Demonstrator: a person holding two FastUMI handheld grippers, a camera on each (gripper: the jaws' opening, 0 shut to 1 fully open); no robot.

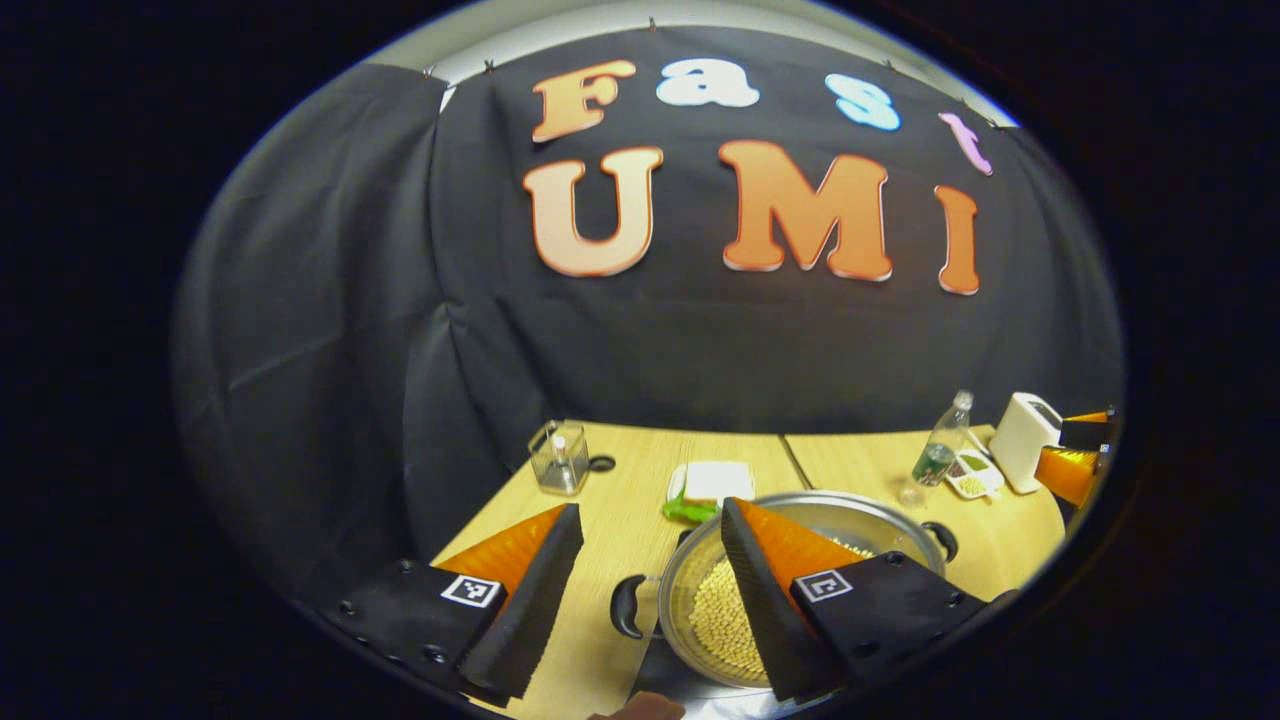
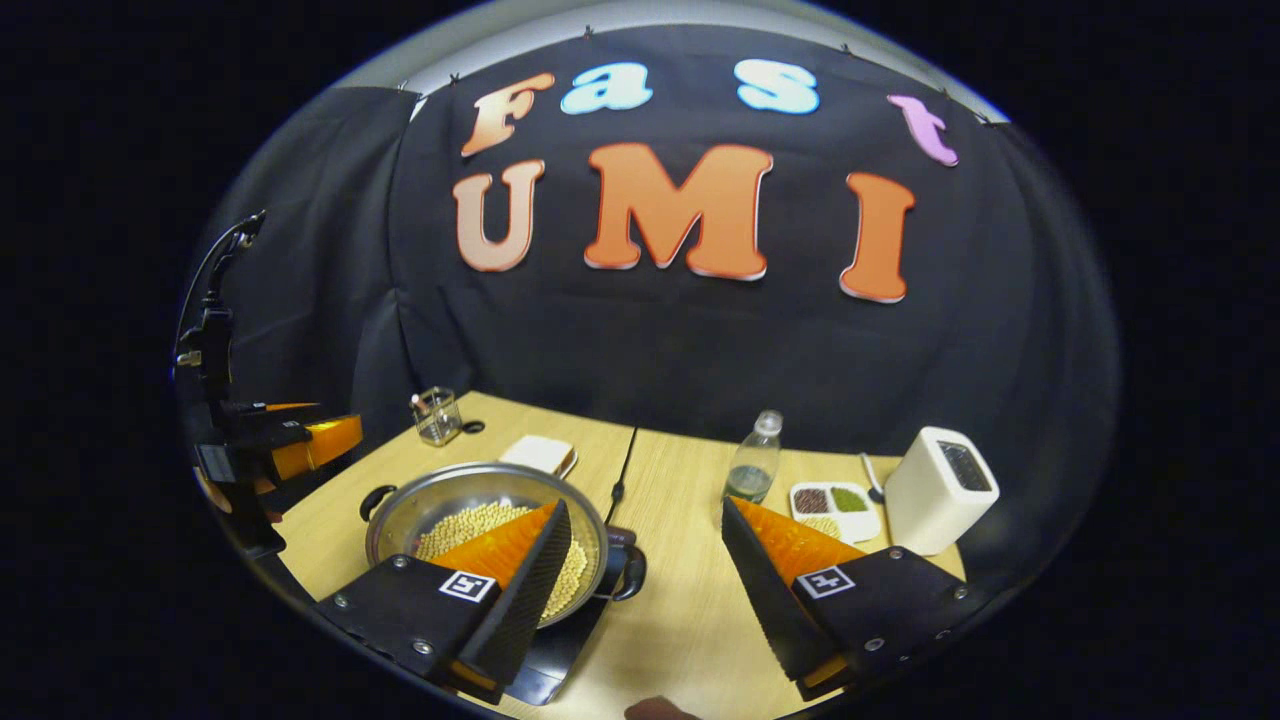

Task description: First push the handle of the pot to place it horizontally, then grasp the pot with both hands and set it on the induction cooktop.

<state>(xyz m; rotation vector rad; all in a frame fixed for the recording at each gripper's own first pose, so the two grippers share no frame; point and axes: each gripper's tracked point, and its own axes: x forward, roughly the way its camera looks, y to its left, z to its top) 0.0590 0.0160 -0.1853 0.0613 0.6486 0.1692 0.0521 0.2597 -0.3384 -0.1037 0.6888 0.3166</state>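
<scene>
The pot (image 2: 487, 530) full of beans sits on the dark induction cooktop (image 2: 560, 640) by the table's (image 2: 680, 600) near edge. Your left gripper (image 1: 650, 585) and right gripper (image 2: 645, 590) both gape wide, one per side handle, probably so you can let go.

Both views look forward and slightly down, close above the light wooden table (image 1: 640, 480), from opposite sides of the shared bean-filled steel pot (image 2: 470, 505).

no readable text, labels or numbers
</scene>
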